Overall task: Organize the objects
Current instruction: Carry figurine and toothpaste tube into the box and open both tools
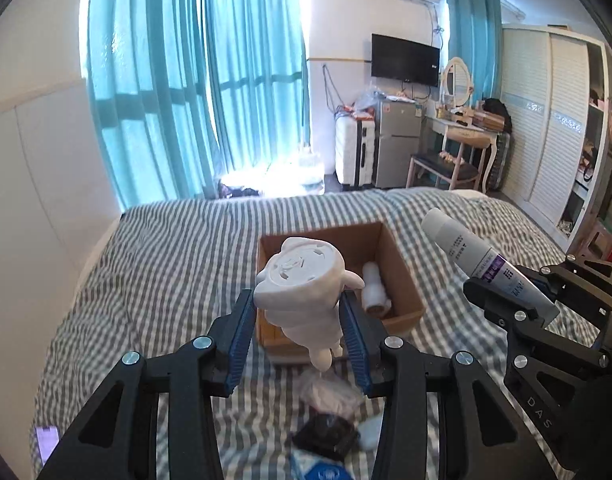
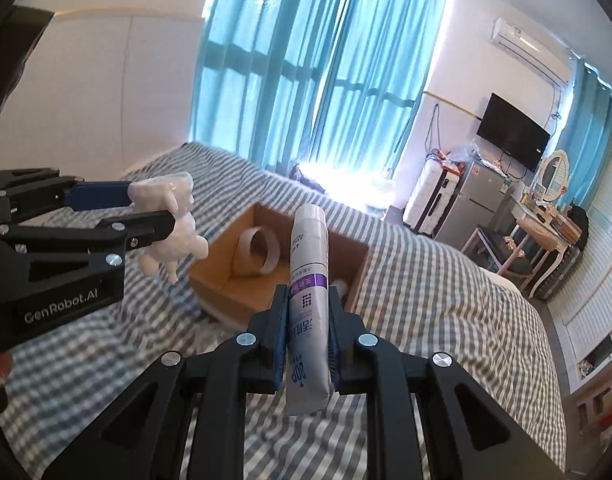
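Figurine (image 1: 302,292) clamped in left gripper (image 1: 300,336), above box (image 1: 402,312) near edge. Right gripper (image 2: 306,344) grips tube (image 2: 308,280), box ahead; roll (image 2: 258,250) inside, possibly tape.

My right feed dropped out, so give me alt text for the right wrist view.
The right gripper clamps a grey tube above a striped bed, in front of an open cardboard box holding a tape roll. At left, the left gripper holds a white figurine in the air.
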A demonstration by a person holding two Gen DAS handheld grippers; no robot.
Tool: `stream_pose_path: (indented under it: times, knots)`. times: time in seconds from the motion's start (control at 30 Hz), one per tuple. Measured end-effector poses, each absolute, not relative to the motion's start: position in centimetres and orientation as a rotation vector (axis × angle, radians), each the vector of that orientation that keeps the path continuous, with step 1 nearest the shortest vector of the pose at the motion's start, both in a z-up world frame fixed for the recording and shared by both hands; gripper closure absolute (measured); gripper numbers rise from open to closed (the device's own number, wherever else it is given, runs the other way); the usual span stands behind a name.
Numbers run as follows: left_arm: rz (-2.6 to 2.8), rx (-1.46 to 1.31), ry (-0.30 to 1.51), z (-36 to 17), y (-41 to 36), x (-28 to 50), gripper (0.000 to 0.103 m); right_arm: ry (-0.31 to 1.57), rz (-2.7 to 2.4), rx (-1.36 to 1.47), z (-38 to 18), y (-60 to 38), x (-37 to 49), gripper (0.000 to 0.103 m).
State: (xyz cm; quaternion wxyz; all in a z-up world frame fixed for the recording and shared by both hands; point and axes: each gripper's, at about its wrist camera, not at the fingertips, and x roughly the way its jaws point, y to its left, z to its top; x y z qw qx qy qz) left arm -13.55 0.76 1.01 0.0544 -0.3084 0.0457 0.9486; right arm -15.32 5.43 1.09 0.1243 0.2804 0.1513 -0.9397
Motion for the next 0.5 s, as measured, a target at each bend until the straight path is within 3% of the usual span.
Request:
stream_pose_path:
  times: [0.23,0.5]
  knots:
    - [2.88,-0.927,0.149,1.4,1.4,-19.1,0.06,0.397,-2.754,0.821,1.9,5.8,-21.3,0.087]
    - [2.868,-0.984,0.187,-2.2,2.1,-26.2,0.06,0.332,-2.742,0.906,-0.9,6.1,-29.6,0.087]
